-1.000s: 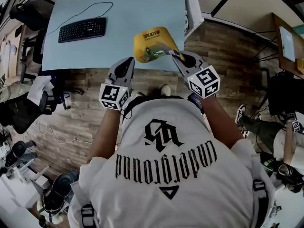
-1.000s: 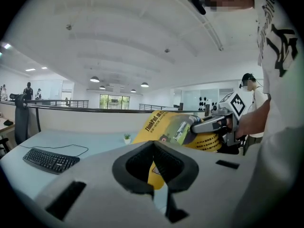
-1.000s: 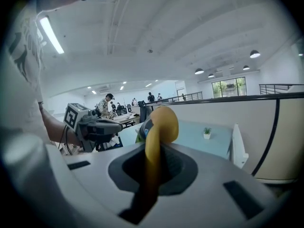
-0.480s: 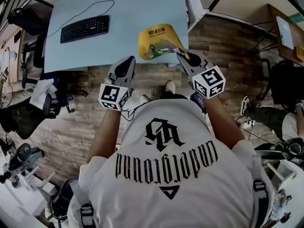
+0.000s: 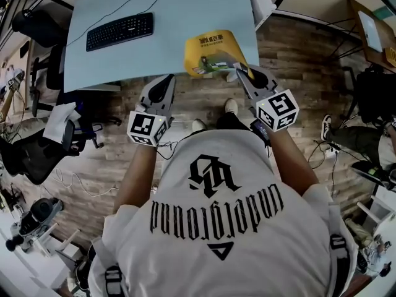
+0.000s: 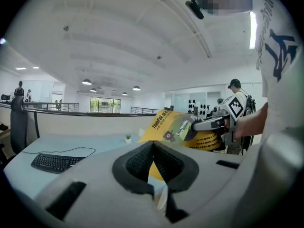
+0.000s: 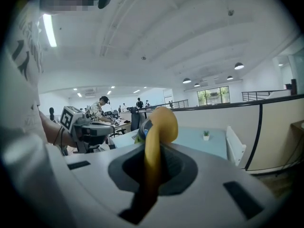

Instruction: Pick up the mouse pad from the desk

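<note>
Over the near edge of the pale blue worktop (image 5: 173,11), the yellow printed flexible mouse pad (image 5: 210,53) is held bowed and tilted. The right tool (image 5: 243,74) pinches its near edge, jaws closed almost fully on the thin sheet. The left tool (image 5: 164,84) hovers near it, short of the worktop's edge, jaw tips together and empty. A black keyboard (image 5: 120,31) lies well apart on the worktop.

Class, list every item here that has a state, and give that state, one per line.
mouse pad: lifted clear of desk, curled
right gripper: shut on mouse pad's edge
left gripper: shut, empty
keyboard: flat on desk, cable attached
potted plant: upright on desk
</note>
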Tool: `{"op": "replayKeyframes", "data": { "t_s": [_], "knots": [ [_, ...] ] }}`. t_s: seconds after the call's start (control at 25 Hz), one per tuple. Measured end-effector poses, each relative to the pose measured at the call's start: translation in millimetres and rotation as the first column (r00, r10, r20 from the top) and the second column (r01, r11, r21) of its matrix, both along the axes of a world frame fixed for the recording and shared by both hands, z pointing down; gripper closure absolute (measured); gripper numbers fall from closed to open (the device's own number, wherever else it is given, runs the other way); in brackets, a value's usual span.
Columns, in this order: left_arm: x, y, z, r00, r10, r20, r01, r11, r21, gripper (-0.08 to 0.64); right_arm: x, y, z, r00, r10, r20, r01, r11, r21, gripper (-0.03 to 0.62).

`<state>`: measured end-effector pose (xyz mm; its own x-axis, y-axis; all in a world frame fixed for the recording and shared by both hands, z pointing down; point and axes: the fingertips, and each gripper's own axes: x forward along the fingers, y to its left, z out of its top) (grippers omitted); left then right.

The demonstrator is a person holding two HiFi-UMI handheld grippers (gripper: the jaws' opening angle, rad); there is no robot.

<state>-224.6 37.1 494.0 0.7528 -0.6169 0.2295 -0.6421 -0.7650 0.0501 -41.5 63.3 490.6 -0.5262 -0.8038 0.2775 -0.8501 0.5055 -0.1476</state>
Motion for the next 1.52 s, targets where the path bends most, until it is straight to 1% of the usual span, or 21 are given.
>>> {"op": "replayKeyframes", "data": {
  "t_s": [0.2,0.32,0.44,0.64,0.8,1.2,1.52],
  "knots": [
    [-32,16,-4,1.000,0.014,-0.008,-0.014,1.000,0.012,0.552,-29,17,-3,1.000,0.025,-0.008,-0.025,0.999,0.021,0.568],
    [-51,23,-7,1.000,0.024,-0.004,-0.023,0.999,0.032,0.552,-48,25,-3,0.999,0.032,-0.008,-0.031,0.999,0.031,0.568],
    [-67,29,-11,1.000,0.025,-0.017,-0.024,0.999,0.047,0.552,-63,32,-6,0.999,0.032,-0.013,-0.032,0.998,0.046,0.568],
    [-86,37,-15,0.999,0.021,-0.033,-0.019,0.998,0.054,0.552,-84,47,-15,0.999,0.028,-0.024,-0.026,0.996,0.088,0.568],
    [-97,42,-16,0.999,0.010,-0.046,-0.007,0.998,0.059,0.552,-96,54,-18,1.000,0.013,-0.029,-0.011,0.995,0.100,0.568],
    [-104,45,-17,0.998,0.005,-0.064,-0.001,0.998,0.068,0.552,-105,59,-22,1.000,0.016,-0.021,-0.013,0.992,0.122,0.568],
    [-91,46,-24,0.997,0.011,-0.070,-0.006,0.997,0.074,0.552,-94,60,-28,0.999,0.019,-0.034,-0.014,0.990,0.140,0.568]
  ]
}}
